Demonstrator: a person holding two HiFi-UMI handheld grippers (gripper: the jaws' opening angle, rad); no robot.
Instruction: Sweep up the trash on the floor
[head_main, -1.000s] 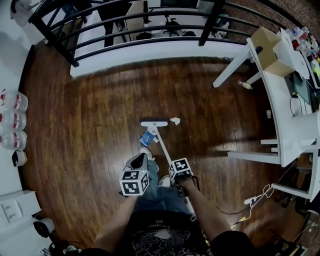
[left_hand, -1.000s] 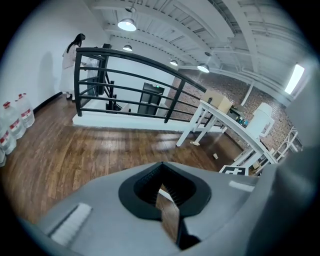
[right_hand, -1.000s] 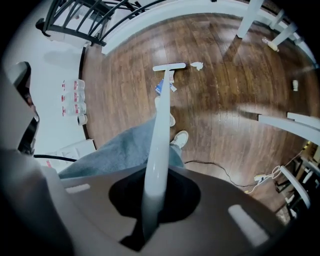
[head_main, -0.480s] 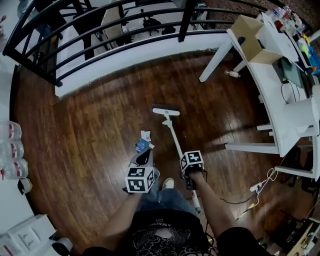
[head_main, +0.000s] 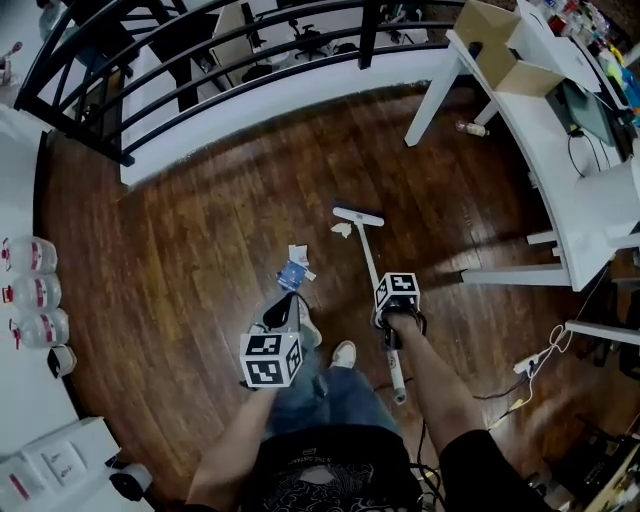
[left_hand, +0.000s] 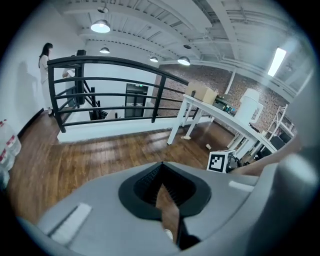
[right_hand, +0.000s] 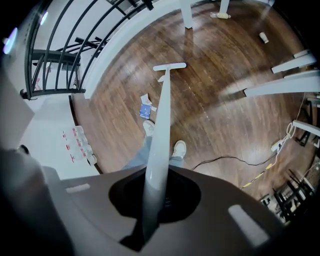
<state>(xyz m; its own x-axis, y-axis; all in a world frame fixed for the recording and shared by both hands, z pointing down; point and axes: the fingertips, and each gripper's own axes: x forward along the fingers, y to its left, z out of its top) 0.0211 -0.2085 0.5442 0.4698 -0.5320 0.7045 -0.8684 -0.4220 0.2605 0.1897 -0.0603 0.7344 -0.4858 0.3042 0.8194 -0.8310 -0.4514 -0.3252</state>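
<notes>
A white long-handled broom (head_main: 368, 250) stretches out over the wooden floor, its head (head_main: 358, 215) far from me. My right gripper (head_main: 390, 322) is shut on the broom's handle (right_hand: 159, 145). A white paper scrap (head_main: 343, 229) lies beside the broom head. Closer to my feet lie a blue packet (head_main: 291, 274) and another white scrap (head_main: 297, 253); the blue packet (right_hand: 145, 111) also shows left of the handle in the right gripper view. My left gripper (head_main: 281, 311) hovers near the blue packet. It points level across the room, with only floor-brown showing between its dark jaws (left_hand: 167, 210).
A black railing (head_main: 200, 45) on a white base closes the far side. White table legs (head_main: 428, 90) and a small bottle (head_main: 470, 128) stand at the right. A cable and power strip (head_main: 528, 365) trail on the floor. Water bottles (head_main: 30, 290) line the left wall.
The broom head has swung forward and right, away from the blue packet, and now lies next to the white scrap. The left gripper has stayed near the packet.
</notes>
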